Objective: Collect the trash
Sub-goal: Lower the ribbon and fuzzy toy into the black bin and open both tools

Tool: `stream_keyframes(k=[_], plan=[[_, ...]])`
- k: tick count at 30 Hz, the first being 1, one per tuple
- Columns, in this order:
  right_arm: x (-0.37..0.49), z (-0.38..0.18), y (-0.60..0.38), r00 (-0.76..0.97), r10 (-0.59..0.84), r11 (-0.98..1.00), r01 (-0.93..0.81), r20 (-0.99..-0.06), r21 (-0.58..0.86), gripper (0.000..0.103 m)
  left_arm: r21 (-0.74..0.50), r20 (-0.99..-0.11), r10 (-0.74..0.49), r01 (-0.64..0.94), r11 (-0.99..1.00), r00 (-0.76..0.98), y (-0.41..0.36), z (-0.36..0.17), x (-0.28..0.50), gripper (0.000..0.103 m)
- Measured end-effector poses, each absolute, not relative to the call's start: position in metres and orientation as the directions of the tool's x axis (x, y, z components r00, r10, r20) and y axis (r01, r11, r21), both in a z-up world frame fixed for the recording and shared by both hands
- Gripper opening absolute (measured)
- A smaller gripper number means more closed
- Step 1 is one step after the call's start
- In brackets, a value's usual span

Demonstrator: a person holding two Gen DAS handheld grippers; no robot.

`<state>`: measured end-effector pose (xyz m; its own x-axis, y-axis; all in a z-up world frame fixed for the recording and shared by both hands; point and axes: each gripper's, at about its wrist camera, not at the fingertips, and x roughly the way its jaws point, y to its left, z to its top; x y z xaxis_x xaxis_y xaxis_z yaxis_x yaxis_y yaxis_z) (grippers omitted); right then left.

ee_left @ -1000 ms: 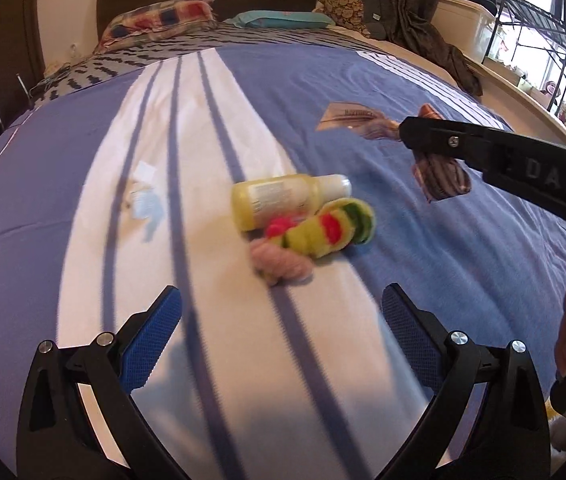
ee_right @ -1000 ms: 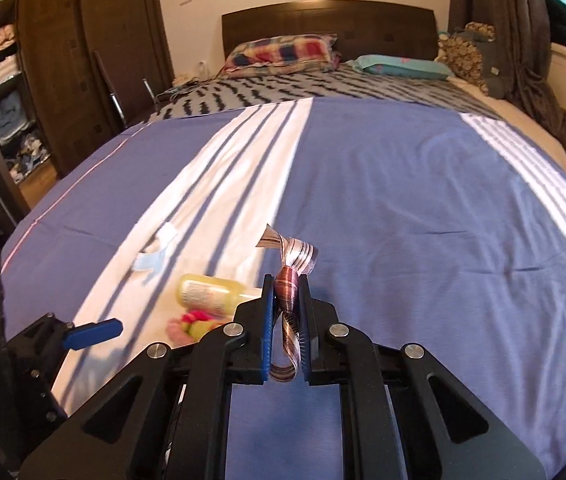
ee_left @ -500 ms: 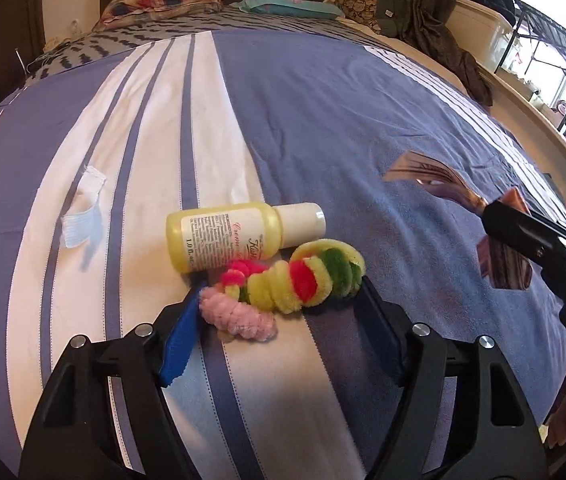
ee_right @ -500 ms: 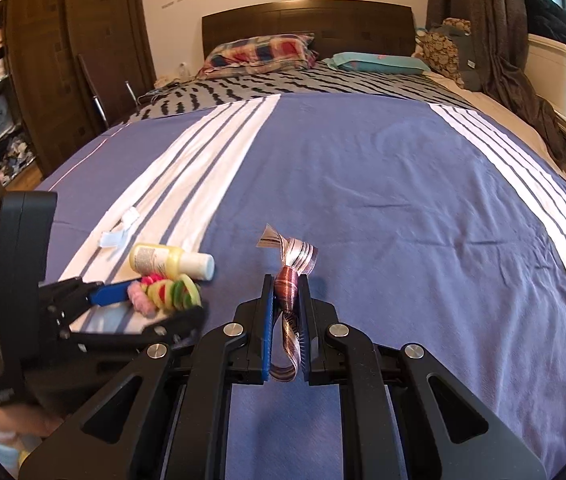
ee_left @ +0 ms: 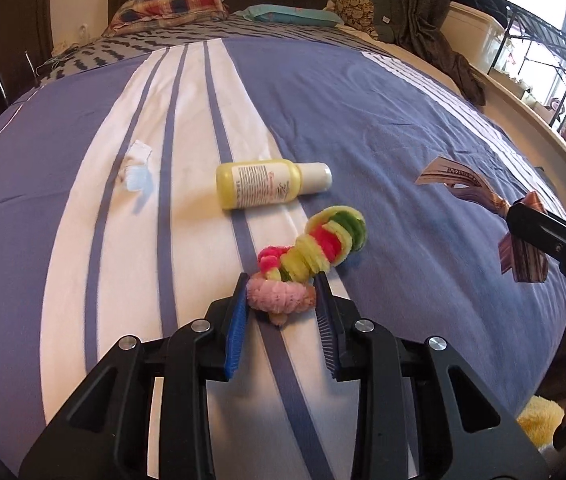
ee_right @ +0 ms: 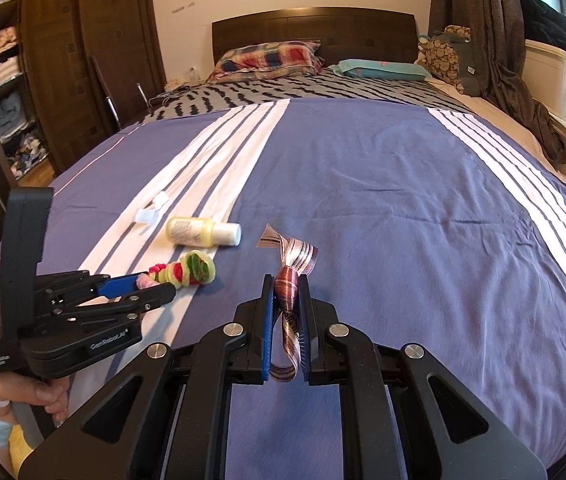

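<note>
A twisted fuzzy pipe-cleaner bundle (ee_left: 311, 254) in pink, yellow, red and green lies on the blue-and-white bedspread. My left gripper (ee_left: 281, 286) has closed on its pink end; it also shows in the right wrist view (ee_right: 151, 286). My right gripper (ee_right: 286, 280) is shut on a brown striped ribbon (ee_right: 289, 276) and holds it above the bed; the ribbon also shows in the left wrist view (ee_left: 467, 188). A yellow bottle with a white cap (ee_left: 267, 188) lies just beyond the bundle. A small white and blue scrap (ee_left: 135, 168) lies to the left.
The bed (ee_right: 403, 200) fills both views, with pillows (ee_right: 271, 58) and a dark headboard at the far end. A wooden wardrobe (ee_right: 63, 60) stands to the left. Curtains and a rack stand along the window side at right.
My left gripper has moved forward and down to the pipe-cleaner bundle and its fingers have closed on the pink end. My right gripper keeps holding the ribbon.
</note>
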<state>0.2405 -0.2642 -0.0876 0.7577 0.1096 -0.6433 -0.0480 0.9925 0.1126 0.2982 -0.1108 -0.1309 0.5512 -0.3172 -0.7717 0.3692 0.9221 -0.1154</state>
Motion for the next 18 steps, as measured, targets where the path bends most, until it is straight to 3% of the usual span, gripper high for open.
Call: stream_keyframes(k=[18], plan=[[0.085, -0.038, -0.221, 0.844, 0.171, 0.985, -0.156, -0.509, 0.073, 0.012, -0.064, -0.626, -0.365, 0.422, 0.904, 0.689, -0.06, -0.057, 0.13, 0.03]])
